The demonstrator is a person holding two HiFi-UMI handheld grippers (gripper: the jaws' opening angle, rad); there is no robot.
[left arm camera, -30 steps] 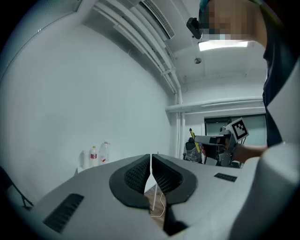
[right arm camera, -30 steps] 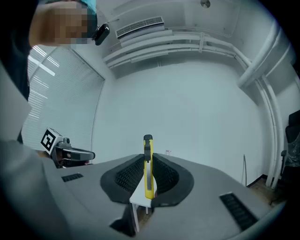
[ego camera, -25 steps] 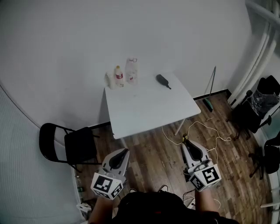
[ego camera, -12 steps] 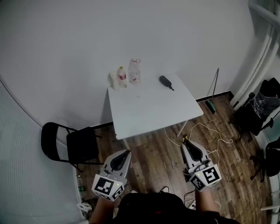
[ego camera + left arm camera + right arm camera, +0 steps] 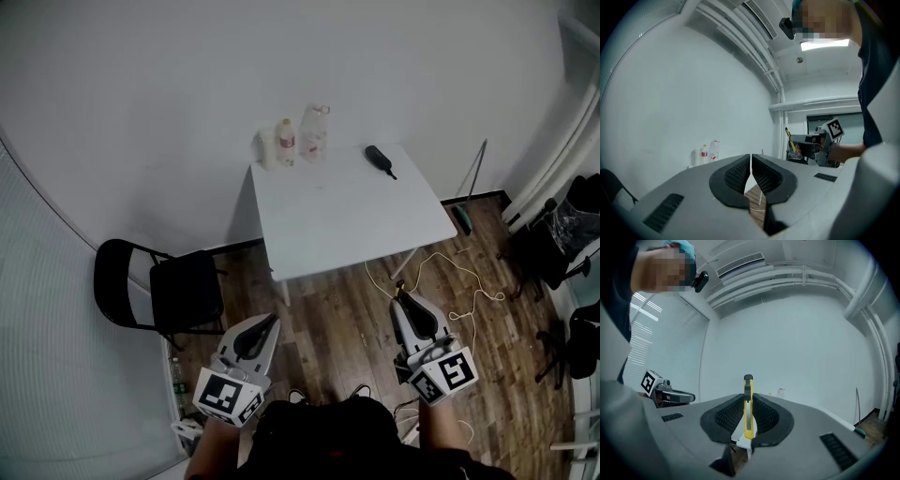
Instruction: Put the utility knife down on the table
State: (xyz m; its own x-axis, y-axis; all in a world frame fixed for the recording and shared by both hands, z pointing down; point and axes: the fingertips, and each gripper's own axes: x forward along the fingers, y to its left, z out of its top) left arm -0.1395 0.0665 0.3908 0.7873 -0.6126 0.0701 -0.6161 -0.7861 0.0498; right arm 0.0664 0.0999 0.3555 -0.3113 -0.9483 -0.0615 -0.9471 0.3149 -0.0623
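We hold the utility knife (image 5: 748, 409) clamped between the jaws of the right gripper (image 5: 748, 397). Its yellow body stands on edge between the two ribbed pads, which press on its sides. Its dark upper end sticks out past the jaw tips, and its lower end sits deep in the gap.

The jaws of the left gripper (image 5: 751, 157) are together, tips meeting, with nothing between them. Seen from the left gripper, the right gripper is off to the right of these jaws, knife pointing up.

The white table (image 5: 347, 225) lies ahead of both pairs of jaws, well apart from them, so the knife is in the air over the wooden floor (image 5: 328, 319) and not on the table. At the table's far edge, beyond the left jaws, stand two bottles (image 5: 314, 133). A black object (image 5: 378, 157) lies beyond the right jaws; we cannot tell what it is. A black chair (image 5: 178, 291) stands to the left of the left jaws, and a pale cable (image 5: 457, 283) lies on the floor just ahead of the right ones.
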